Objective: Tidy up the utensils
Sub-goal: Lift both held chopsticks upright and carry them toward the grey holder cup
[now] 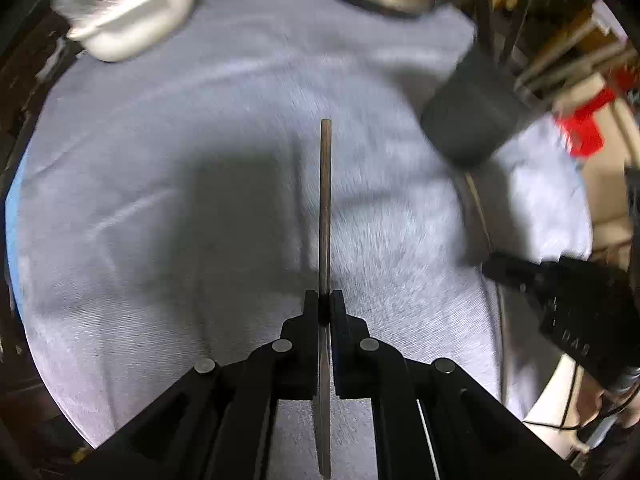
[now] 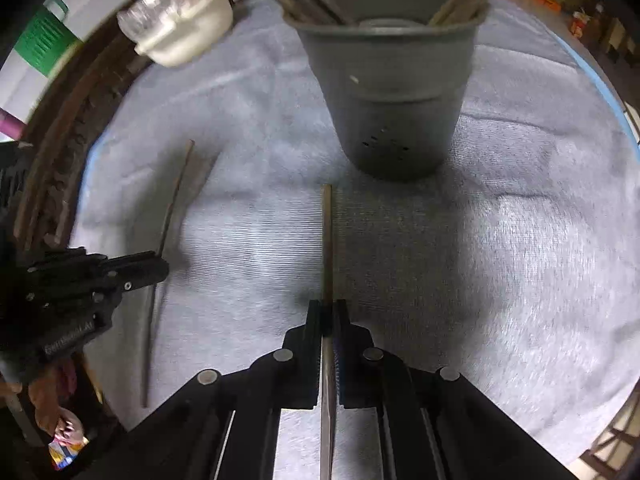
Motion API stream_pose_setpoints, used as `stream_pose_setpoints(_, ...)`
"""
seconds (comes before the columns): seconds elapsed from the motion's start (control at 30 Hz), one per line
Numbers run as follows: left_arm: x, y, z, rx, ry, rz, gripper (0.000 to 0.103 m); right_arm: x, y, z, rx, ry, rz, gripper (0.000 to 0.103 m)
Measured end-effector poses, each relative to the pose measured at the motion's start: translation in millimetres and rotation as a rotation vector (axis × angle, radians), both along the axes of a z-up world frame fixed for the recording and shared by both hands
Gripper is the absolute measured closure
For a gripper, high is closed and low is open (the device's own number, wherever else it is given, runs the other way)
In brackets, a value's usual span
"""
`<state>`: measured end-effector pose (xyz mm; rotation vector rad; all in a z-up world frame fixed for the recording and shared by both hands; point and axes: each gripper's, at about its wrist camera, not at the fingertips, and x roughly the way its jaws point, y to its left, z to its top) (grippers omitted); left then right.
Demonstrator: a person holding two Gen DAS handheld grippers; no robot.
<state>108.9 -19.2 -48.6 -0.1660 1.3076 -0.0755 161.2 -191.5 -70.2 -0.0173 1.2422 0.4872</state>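
Currently, the left tool (image 1: 325, 300) is clamped on one thin, dark brown wooden chopstick (image 1: 326, 200), and the right tool (image 2: 328, 312) on another (image 2: 327, 240). Both sticks hang above the grey cloth-covered desk (image 2: 520, 240), near the dark grey perforated plastic holder (image 2: 392, 92), which already contains utensils. Each stick appears light, rigid and smooth; gripped near mid-length, as here, it should pivot less.

You see a round surface (image 1: 240, 80) covered with a pale grey cloth (image 2: 520, 240); its dark carved wooden rim (image 2: 60, 168) shows, and the surroundings are dim and cluttered.
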Motion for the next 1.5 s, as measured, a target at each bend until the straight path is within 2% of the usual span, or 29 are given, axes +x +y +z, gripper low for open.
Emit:
stream_pose_setpoints(0.1, -15, 18, 25, -0.061, -0.104, 0.061, 0.098, -16, -12, 20, 0.081, -0.064, -0.044, 0.097)
stream_pose_setpoints(0.2, -32, 36, 48, -0.084, -0.229, 0.125, 0.098, -37, -31, 48, 0.171, -0.183, -0.119, 0.097)
stream_pose_setpoints(0.3, -49, 42, 61, -0.062, -0.344, 0.179, 0.098, -54, -42, 68, 0.191, -0.327, -0.191, 0.097)
stream_pose_setpoints(0.4, -58, 42, 65, -0.048, -0.416, 0.221, 0.098, -63, -50, 81, 0.201, -0.435, -0.244, 0.097)
stream_pose_setpoints(0.6, -72, 40, 71, -0.01, -0.512, 0.266, 0.098, -66, -41, 94, 0.187, -0.558, -0.258, 0.097)
stream_pose_setpoints(0.8, -76, 51, 73, -0.016, -0.534, 0.284, 0.098, -85, -30, 105, 0.147, -0.648, -0.242, 0.097)
stream_pose_setpoints(1.07, -81, 53, 81, -0.014, -0.565, 0.29, 0.098, -94, -30, 115, 0.135, -0.701, -0.252, 0.097)
stream_pose_setpoints(1.5, -72, 51, 82, 0.009, -0.699, 0.315, 0.098, -95, -48, 118, 0.143, -0.868, -0.382, 0.097)
